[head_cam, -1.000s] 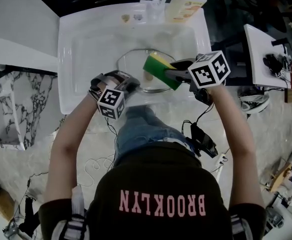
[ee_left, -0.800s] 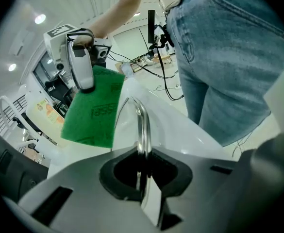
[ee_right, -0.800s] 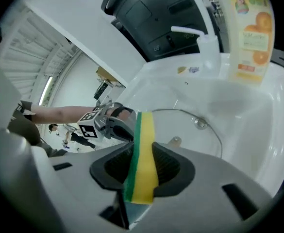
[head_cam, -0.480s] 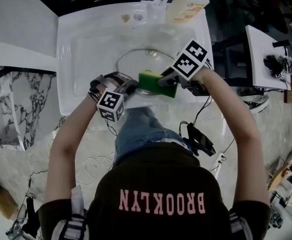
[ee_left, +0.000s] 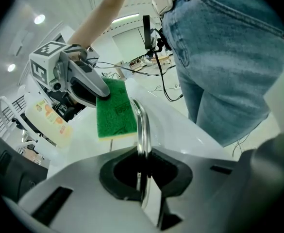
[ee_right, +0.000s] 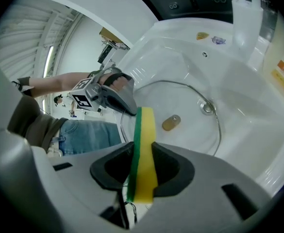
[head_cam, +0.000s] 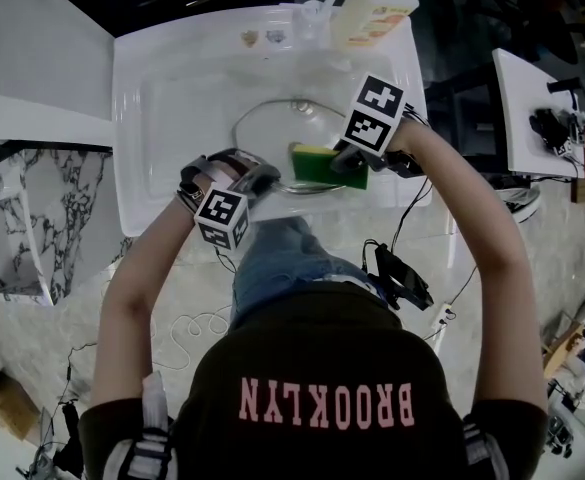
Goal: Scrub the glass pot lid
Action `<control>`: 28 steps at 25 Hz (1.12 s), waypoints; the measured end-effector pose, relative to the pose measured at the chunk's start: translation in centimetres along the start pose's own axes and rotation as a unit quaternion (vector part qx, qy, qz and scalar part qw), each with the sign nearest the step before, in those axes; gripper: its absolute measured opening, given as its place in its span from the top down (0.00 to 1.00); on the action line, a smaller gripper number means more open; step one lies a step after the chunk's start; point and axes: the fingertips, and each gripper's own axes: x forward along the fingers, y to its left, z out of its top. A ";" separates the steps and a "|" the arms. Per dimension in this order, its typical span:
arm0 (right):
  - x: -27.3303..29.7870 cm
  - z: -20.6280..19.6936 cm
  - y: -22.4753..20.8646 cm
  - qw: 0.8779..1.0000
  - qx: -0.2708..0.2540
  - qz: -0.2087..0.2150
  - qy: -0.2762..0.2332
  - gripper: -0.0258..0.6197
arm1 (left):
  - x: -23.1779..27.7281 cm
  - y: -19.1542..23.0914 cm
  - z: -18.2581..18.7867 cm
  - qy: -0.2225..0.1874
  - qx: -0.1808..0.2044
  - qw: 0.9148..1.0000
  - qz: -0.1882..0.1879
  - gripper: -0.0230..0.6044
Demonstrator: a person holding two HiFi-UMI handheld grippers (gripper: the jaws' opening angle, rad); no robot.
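1 lid; 1 sponge — (1 btl)

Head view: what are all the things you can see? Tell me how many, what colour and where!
glass pot lid: 1, clear with a metal rim, in the sink, its rim clamped by the left gripper
sponge: 1, green and yellow, against the lid, in the right gripper
sink: 1, white, in front of the person
drain: 1, metal, sink bottom
bottle: 1, pale yellow with an orange label, back edge of the sink
table: 1, white, far right
left gripper: 1, grey, shut on the lid rim
right gripper: 1, grey, shut on the sponge
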 end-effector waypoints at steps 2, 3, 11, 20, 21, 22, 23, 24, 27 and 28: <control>0.0 -0.7 -0.8 1.000 0.001 -0.009 0.011 0.81 | 0.0 0.0 0.1 0.000 0.001 1.000 0.001 0.93; 0.0 -1.1 -1.2 1.000 0.001 -0.016 0.018 0.81 | 0.0 -0.1 0.1 0.000 0.001 1.000 0.001 0.93; -0.1 -3.0 -5.1 0.996 0.023 -0.073 0.037 0.81 | -0.2 -0.6 0.5 -0.002 0.000 1.000 -0.007 0.93; -1.0 -4.7 -11.3 0.980 0.056 -0.187 0.034 0.81 | -0.4 -0.7 0.7 0.001 0.003 1.000 -0.002 0.93; -1.2 -4.8 -11.8 0.978 0.059 -0.199 0.029 0.81 | -0.4 -0.7 0.7 0.002 0.004 1.000 0.001 0.92; -1.3 -4.8 -12.2 0.976 0.063 -0.209 0.024 0.81 | -0.4 -0.6 0.7 0.003 0.005 1.000 0.004 0.93; -1.3 -4.8 -12.6 0.974 0.067 -0.216 0.019 0.81 | -0.4 -0.5 0.6 0.003 0.005 1.000 0.006 0.93; -1.4 -4.7 -12.9 0.972 0.070 -0.222 0.015 0.81 | -0.4 -0.4 0.6 0.003 0.005 1.000 0.006 0.93; -1.7 -4.4 -13.4 0.969 0.071 -0.238 0.006 0.81 | -0.4 -0.2 0.4 0.002 0.003 1.000 0.005 0.93; -1.9 -4.2 -13.4 0.968 0.070 -0.242 -0.001 0.81 | -0.4 -0.2 0.4 0.002 0.003 1.000 0.005 0.93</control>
